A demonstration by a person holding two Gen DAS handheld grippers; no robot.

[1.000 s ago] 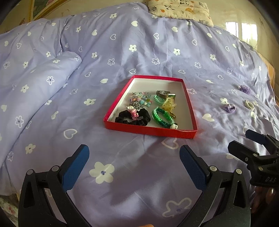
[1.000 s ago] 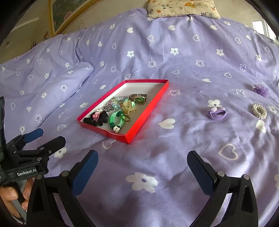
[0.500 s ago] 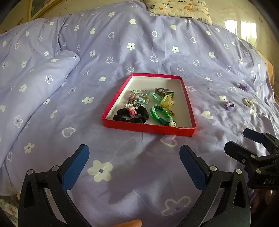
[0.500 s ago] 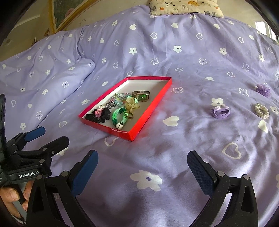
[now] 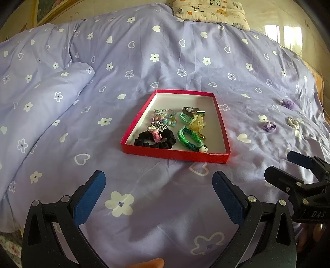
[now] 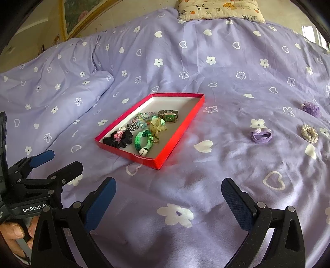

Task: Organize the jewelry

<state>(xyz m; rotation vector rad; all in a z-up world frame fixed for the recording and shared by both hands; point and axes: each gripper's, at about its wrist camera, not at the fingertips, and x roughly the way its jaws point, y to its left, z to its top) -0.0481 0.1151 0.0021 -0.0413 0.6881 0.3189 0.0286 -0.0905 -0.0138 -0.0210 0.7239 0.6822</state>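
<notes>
You work over a lilac bedcover [image 5: 144, 61], pillow [image 5: 210, 10] at 12 o'clock. The red tray [image 5: 175, 153] lies centre, long axis toward 12. Your left gripper [image 5: 158, 191] and right gripper [image 6: 168, 194] both have fingers apart, empty.

Bed [image 6: 226, 61] under lavender flower-and-heart duvet, carrying shallow red cardboard tray [image 6: 181, 132], purple hair tie [image 6: 261, 135], pearl-bead scrunchie [image 6: 309, 133], fuzzy purple ornament [image 6: 312, 109], cartoon-print pillow [image 6: 220, 9].
</notes>
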